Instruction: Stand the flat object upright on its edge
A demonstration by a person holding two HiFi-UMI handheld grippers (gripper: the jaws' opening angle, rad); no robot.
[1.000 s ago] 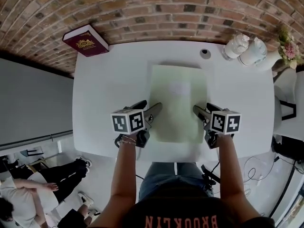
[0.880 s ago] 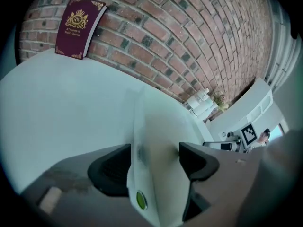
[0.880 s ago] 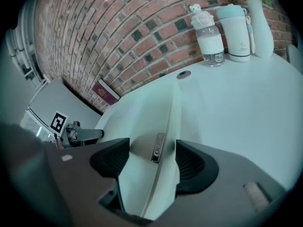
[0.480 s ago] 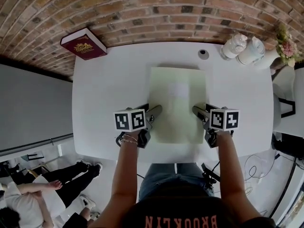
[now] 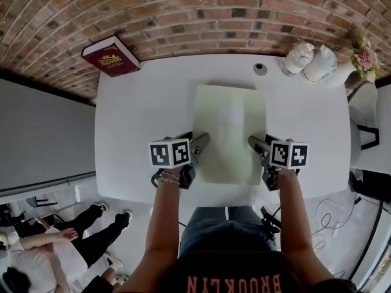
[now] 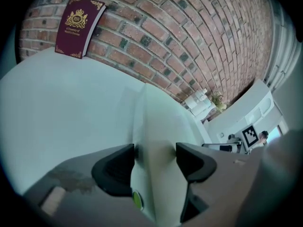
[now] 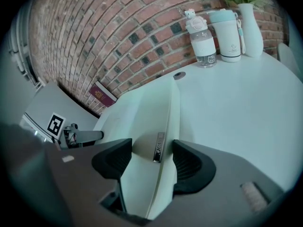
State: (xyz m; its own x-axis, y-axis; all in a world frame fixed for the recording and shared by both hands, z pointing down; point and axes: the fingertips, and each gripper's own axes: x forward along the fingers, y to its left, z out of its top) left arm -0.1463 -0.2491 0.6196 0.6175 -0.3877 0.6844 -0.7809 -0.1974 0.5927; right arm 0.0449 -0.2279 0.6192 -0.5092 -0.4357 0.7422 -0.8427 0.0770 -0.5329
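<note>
A white table (image 5: 134, 133) stands against a red brick wall (image 5: 195, 17). In the head view a maroon book with a gold crest (image 5: 111, 56) leans on the wall at 10 o'clock from the table's middle. A small dark round thing (image 5: 261, 68) sits at 1 o'clock, too small to identify. At 2 o'clock are a white bottle (image 5: 299, 57), a pale lidded tumbler (image 5: 321, 63) and a white vase of flowers (image 7: 250, 27), which the picture edge crowds.

The pale green flat rectangular case (image 5: 229, 133) lies flat at the table's centre, its long sides running from 6 to 12 o'clock. The left gripper (image 5: 195, 139) is at its 9 o'clock edge and the right gripper (image 5: 259, 140) at its 3 o'clock edge, both toward the near end. Both sets of jaws have just been closing. In each gripper view the case fills the gap between the pads, so both appear to be grasping it, though how firmly is hard to judge. A small metal tag (image 7: 158, 146) shows on the case's edge. The marker cubes hide the gripper bodies from above.

At 8 o'clock a seated person (image 5: 91, 224) is cut off by the frame.
</note>
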